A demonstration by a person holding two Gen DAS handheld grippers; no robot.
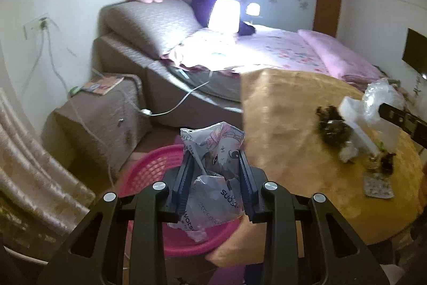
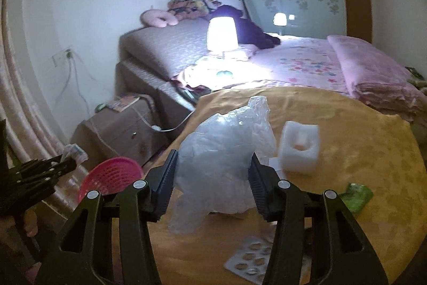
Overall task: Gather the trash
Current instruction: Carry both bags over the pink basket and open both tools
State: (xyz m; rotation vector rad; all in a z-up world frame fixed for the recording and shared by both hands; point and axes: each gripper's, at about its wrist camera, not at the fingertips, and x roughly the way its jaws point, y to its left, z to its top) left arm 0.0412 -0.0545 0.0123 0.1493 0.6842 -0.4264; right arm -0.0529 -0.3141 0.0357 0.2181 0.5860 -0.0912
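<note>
One crumpled printed wrapper (image 1: 213,164) is pinched in the left gripper (image 1: 215,172) jaws, above the pink basket (image 1: 149,172) below them. Right gripper (image 2: 212,186) jaws stand open around a clear plastic bag (image 2: 226,151) on the table (image 2: 360,146). Still beyond: foam block (image 2: 300,148), blister pack (image 2: 250,258), green packet (image 2: 356,195).

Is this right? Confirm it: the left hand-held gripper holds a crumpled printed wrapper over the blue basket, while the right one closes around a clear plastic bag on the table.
Nearly. The basket is pink, not blue, as the left wrist view shows. The rest stands: the left hand-held gripper clamps the crumpled printed wrapper over it, and the right hand-held gripper brackets the clear plastic bag on the table.
</note>
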